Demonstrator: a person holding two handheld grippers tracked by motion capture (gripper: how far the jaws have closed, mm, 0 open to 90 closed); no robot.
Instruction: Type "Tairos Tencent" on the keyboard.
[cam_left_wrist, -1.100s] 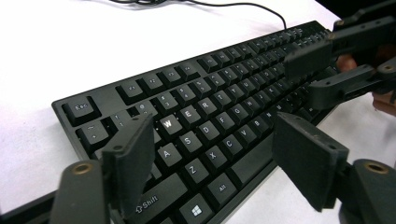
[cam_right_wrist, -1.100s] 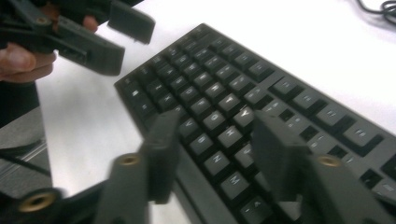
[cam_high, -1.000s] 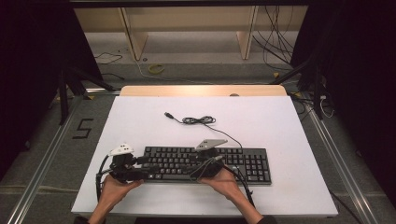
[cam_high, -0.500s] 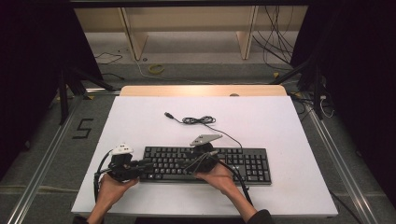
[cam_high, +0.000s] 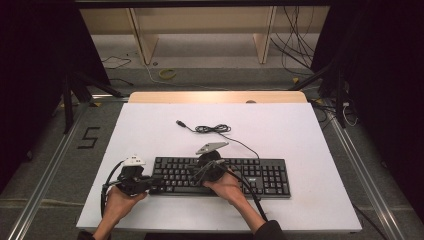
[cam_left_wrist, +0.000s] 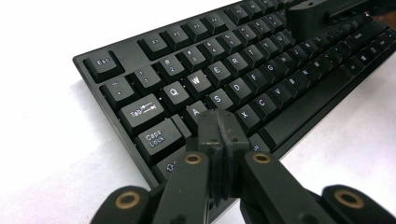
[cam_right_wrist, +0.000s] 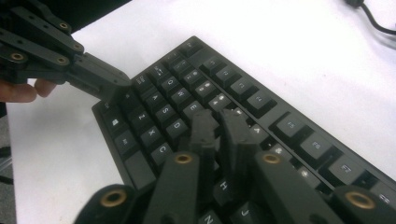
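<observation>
Your keyboard (cam_high: 220, 175) is a black full-size board with white legends, a number pad at one end and the Esc key at the other. It lies flat on the white worktop (cam_high: 280, 130), on the half nearest you. Its long axis runs side to side across the worktop: the Esc end points toward your left, the number pad toward your right, and the space-bar edge faces you.

In the left gripper view, your left claw (cam_left_wrist: 221, 128) has its jaws pressed together with nothing between them. Its tip sits over the keyboard's bottom left corner, just past Caps Lock and near the A key. In the high view the same claw (cam_high: 156, 180) meets the keyboard's left end.

In the right gripper view, your right claw (cam_right_wrist: 218, 127) is nearly closed, with only a thin slit between the jaws and nothing held. It hangs over the keyboard's middle letter rows; whether it touches a key can't be told. From above, that claw (cam_high: 192, 174) points left along the keyboard.

The keyboard's cable (cam_high: 212, 129) lies coiled on the worktop beyond the keyboard's far edge, with its plug end free.

Against half a second ago, your right hand (cam_high: 227, 185) sits a little further toward the keyboard's left end. The keyboard and your left hand (cam_high: 120, 196) are where they were.
</observation>
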